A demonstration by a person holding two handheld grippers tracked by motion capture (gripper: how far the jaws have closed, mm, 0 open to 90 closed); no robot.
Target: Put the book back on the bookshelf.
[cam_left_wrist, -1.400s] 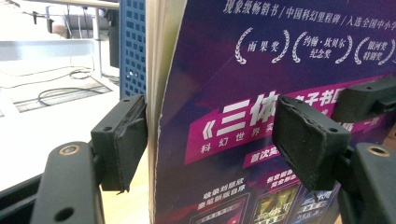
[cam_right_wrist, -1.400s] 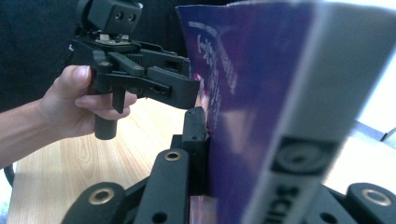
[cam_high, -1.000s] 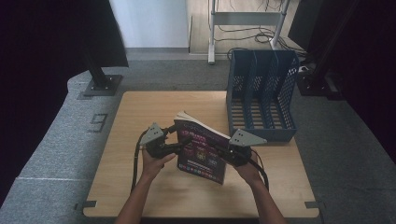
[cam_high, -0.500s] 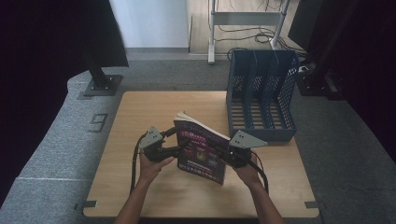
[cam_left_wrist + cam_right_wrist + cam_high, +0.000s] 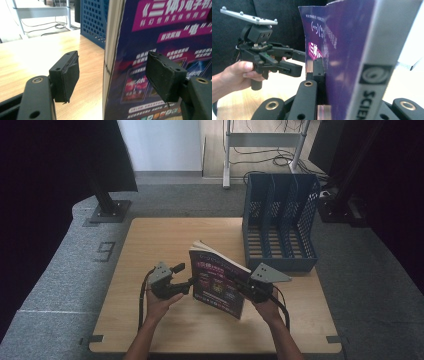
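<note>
A thick purple paperback book with pink lettering on its cover [image 5: 218, 279] is held upright above the wooden bench [image 5: 150, 240], between the two tools. The right tool [image 5: 248, 288] is clenched on the book's spine edge; in the right gripper view its black jaws are pressed against both covers beside the grey spine [image 5: 372, 65]. The left tool [image 5: 186, 280] is released: in the left gripper view its two black padded jaws are spread wide, one on either side of the book's page edge [image 5: 111, 57], and neither pad is seen touching the book. The left tool is gripped by a hand [image 5: 159, 302] just beside the book's free edge. A blue perforated plastic file rack with three compartments [image 5: 280, 222] is set on the bench beyond the right tool, well apart from the book.
</note>
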